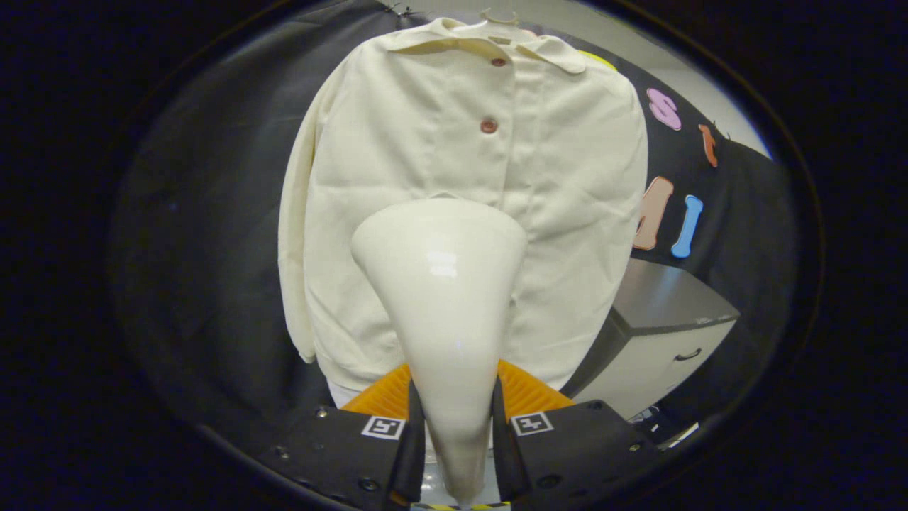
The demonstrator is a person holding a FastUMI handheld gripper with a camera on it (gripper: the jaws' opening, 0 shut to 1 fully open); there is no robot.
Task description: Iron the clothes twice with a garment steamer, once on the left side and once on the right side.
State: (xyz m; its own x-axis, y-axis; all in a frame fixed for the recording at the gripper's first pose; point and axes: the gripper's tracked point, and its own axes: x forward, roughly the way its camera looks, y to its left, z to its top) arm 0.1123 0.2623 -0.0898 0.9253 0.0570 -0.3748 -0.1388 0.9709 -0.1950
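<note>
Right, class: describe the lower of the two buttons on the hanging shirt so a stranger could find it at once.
Start at the cream collared cloth shirt hanging before the black cloth wall. Follow its centre placket down from the collar, above the glossy cream cone-shaped steamer that the gripper clamps between both fingers. The small round reddish-brown lower button sits there, below the upper button by the collar.

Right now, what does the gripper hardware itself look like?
The gripper has two blocky black housings with visible screws, each carrying a square black-and-white fiducial tag. Ribbed orange panels sit ahead of the housings. A yellow-and-black striped strip shows at the base.
</note>
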